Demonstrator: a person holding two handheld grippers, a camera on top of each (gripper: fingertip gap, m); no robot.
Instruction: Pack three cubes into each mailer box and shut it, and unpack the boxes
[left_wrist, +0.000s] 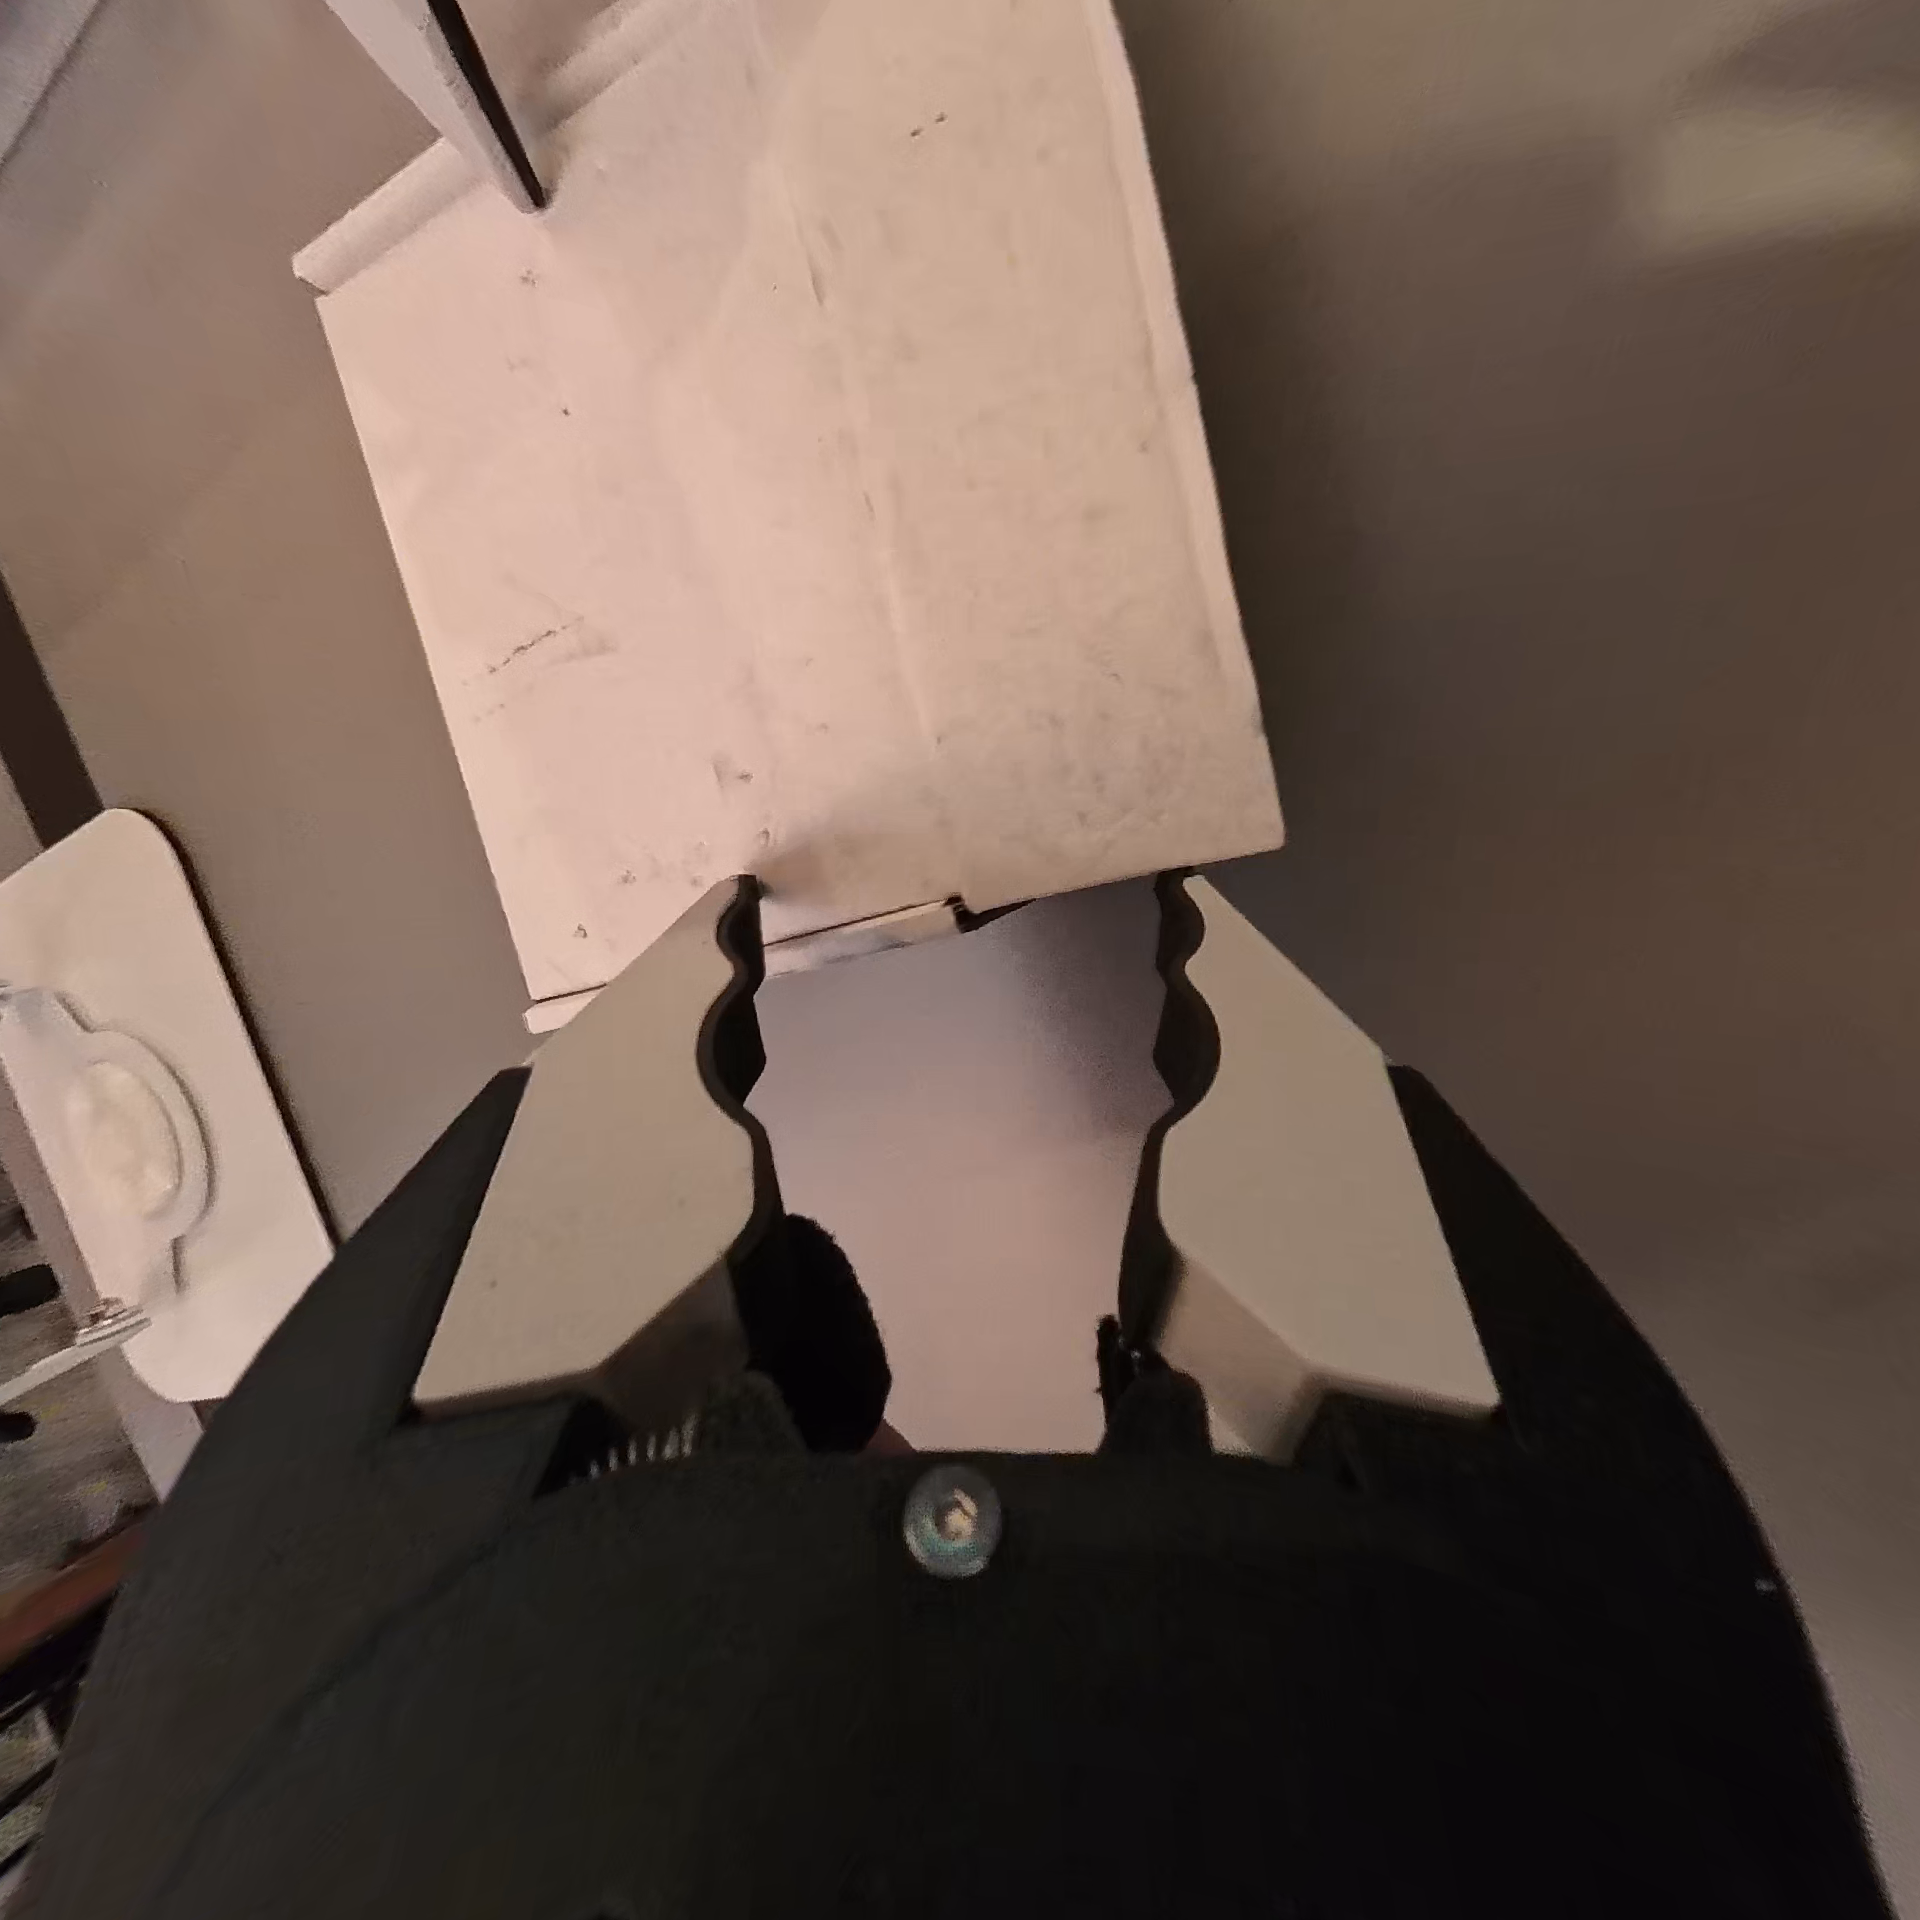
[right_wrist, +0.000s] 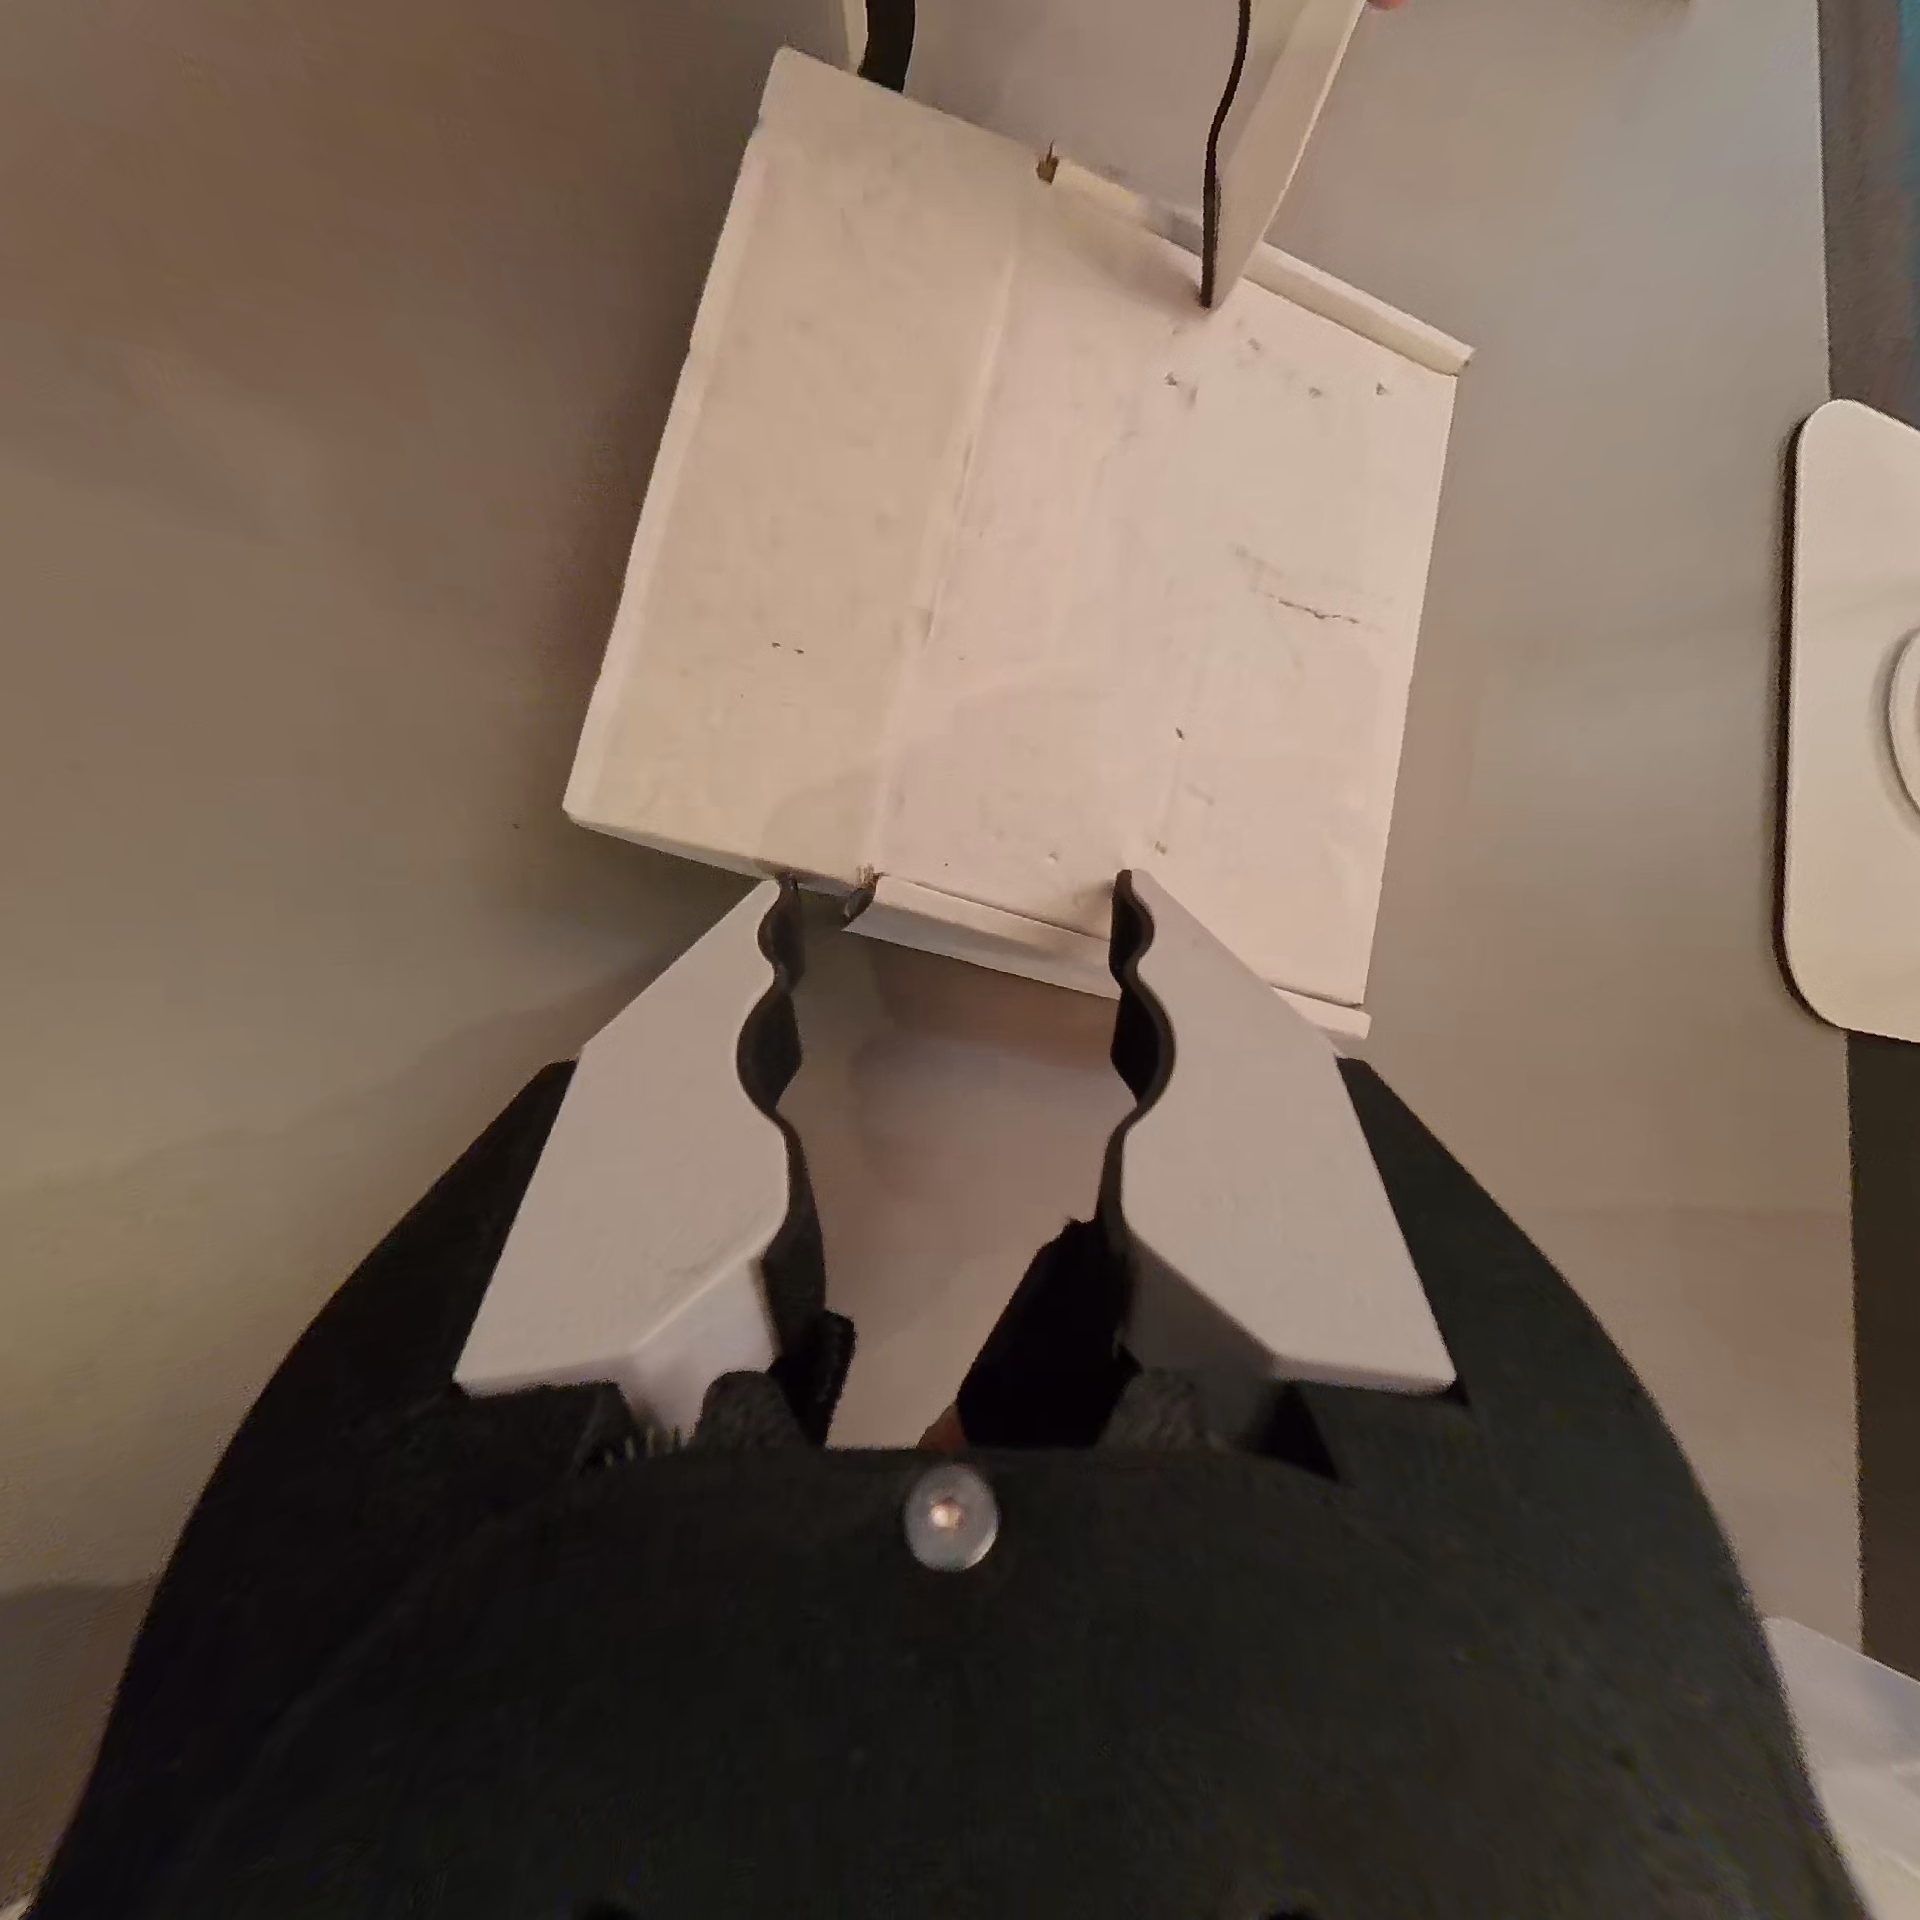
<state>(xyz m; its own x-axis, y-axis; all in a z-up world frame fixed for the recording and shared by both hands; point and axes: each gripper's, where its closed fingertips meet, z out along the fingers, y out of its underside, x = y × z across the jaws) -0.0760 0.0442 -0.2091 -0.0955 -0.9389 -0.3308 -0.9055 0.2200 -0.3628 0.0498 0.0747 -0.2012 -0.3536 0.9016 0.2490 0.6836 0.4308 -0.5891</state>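
Note:
A white mailer box lies shut on the grey table, its scuffed lid facing up. No cubes show. My left gripper is open, its fingertips at the box's near edge, on either side of the front flap. The right gripper's finger shows at the box's far edge. In the right wrist view the same box lies ahead. My right gripper is open with its fingertips at the opposite edge of the box. The left gripper's finger rests at the far edge there.
A white flat plate with a round raised part lies on the grey table left of the box; it also shows in the right wrist view. A pale object sits at the lower right.

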